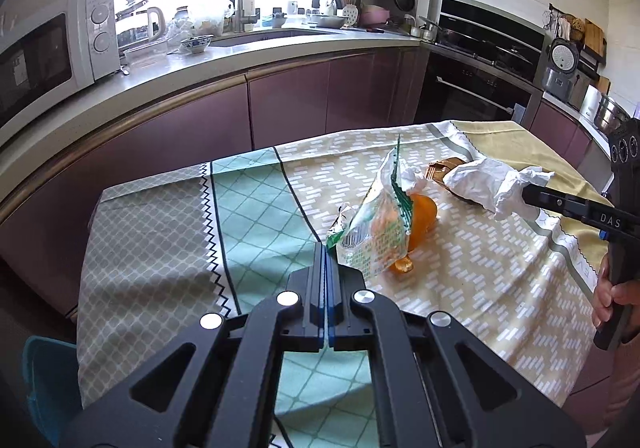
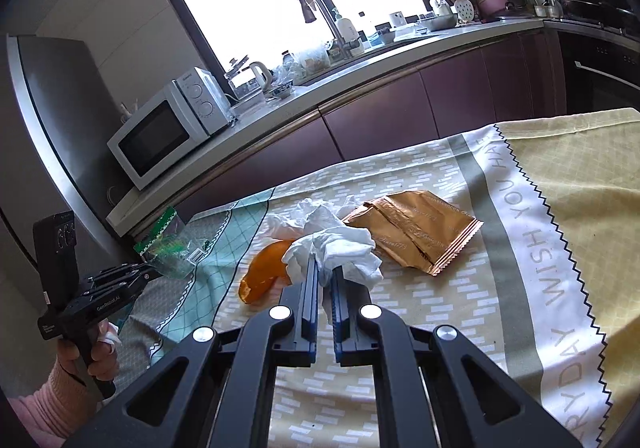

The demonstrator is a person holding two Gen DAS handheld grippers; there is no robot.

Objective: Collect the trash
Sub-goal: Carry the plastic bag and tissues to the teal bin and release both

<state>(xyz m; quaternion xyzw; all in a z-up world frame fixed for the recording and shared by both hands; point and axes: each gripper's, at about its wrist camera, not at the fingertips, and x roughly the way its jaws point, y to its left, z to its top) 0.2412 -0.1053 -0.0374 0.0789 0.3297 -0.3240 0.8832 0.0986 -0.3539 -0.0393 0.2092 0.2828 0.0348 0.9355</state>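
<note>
Left wrist view looks forward along its closed fingers from the near left of the table (image 1: 256, 208), low and close, facing the far counter (image 1: 224, 60) and window. Right wrist view looks from the near right, tilted, close above the tissue (image 2: 340, 248). Both share the tablecloth, peel (image 1: 424, 212), wrappers, microwave (image 2: 168, 128) and sink.

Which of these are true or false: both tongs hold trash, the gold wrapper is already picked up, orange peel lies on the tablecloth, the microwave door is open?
1. Both tongs hold trash. True: the left tongs grip the green-printed plastic bag, the right tongs grip the crumpled white tissue.
2. The gold wrapper is picked up. False: it lies on the tablecloth.
3. Orange peel lies on the tablecloth. True.
4. The microwave door is open. False: shut.
</note>
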